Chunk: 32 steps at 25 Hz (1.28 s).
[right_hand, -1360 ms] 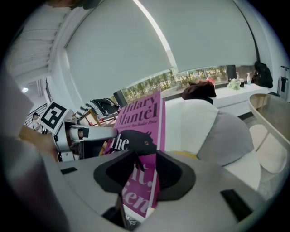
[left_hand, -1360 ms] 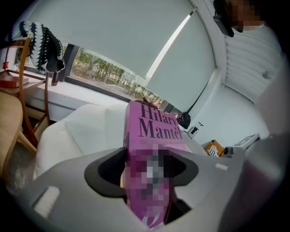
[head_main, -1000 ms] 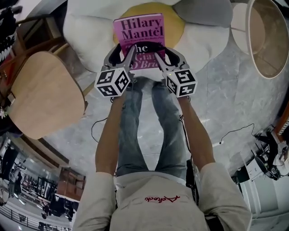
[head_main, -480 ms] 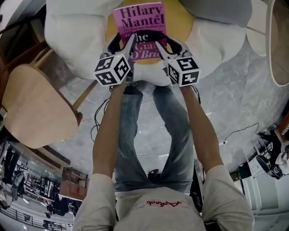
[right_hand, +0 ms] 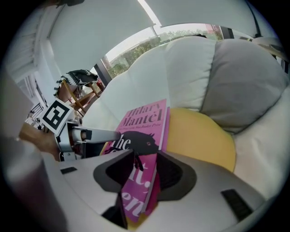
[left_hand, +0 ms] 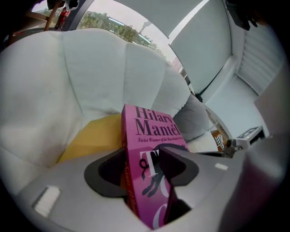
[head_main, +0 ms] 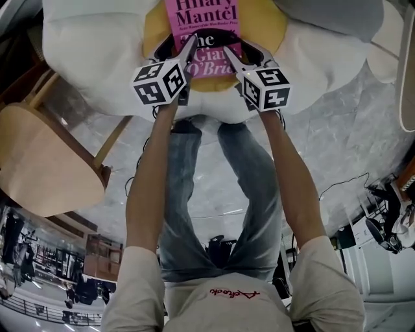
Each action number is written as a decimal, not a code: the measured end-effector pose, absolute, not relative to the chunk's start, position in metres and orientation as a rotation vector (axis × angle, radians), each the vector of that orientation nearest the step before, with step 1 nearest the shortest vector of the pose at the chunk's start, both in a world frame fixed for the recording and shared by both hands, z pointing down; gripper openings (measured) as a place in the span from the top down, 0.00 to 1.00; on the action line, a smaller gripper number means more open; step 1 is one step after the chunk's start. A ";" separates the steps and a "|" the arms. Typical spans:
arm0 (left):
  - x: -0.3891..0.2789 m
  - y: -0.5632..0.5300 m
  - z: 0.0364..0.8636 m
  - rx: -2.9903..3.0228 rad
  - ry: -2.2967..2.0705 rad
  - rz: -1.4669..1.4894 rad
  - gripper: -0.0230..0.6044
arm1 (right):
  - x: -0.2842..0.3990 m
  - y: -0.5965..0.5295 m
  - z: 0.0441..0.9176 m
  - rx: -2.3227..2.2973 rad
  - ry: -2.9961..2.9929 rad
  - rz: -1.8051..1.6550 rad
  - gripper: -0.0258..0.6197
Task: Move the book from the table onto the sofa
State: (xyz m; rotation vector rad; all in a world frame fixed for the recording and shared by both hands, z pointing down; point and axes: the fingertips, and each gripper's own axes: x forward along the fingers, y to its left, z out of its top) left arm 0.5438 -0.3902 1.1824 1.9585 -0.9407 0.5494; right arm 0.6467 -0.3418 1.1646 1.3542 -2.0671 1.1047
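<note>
Pink book (head_main: 202, 23), left tongs (head_main: 184, 50) and right tongs (head_main: 237, 57) each clamped on a side edge, yellow cushion (head_main: 260, 31) beneath

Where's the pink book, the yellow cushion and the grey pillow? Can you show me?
pink book (head_main: 201, 19), head view, on the top of its front cover.
yellow cushion (right_hand: 199, 136), right gripper view, on its bare middle.
grey pillow (right_hand: 244, 86), right gripper view, on its middle.

The left gripper (head_main: 183, 53) and right gripper (head_main: 235, 58) each clamp a near corner of the book (head_main: 202, 26). Beyond both grippers, a yellow cushion (head_main: 262, 32) lies beneath it.
</note>
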 end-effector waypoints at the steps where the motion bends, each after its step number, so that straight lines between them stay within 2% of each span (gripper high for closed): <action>1: 0.544 -0.390 1.184 1.956 -0.936 0.550 0.60 | 0.647 -0.341 1.165 1.351 -2.067 1.106 0.72; 10: 0.538 -0.391 1.177 1.955 -0.908 0.597 0.60 | 0.655 -0.340 1.158 1.384 -1.991 1.098 0.72; 22: 0.538 -0.378 1.083 2.071 -0.865 0.611 0.61 | 0.639 -0.342 1.074 1.394 -2.030 1.049 0.74; 27: 0.536 -0.366 1.038 2.091 -0.873 0.582 0.69 | 0.641 -0.337 1.032 1.419 -2.043 1.016 0.84; 32: 0.530 -0.357 0.989 2.146 -0.922 0.582 0.89 | 0.646 -0.330 0.981 1.438 -2.073 0.974 0.91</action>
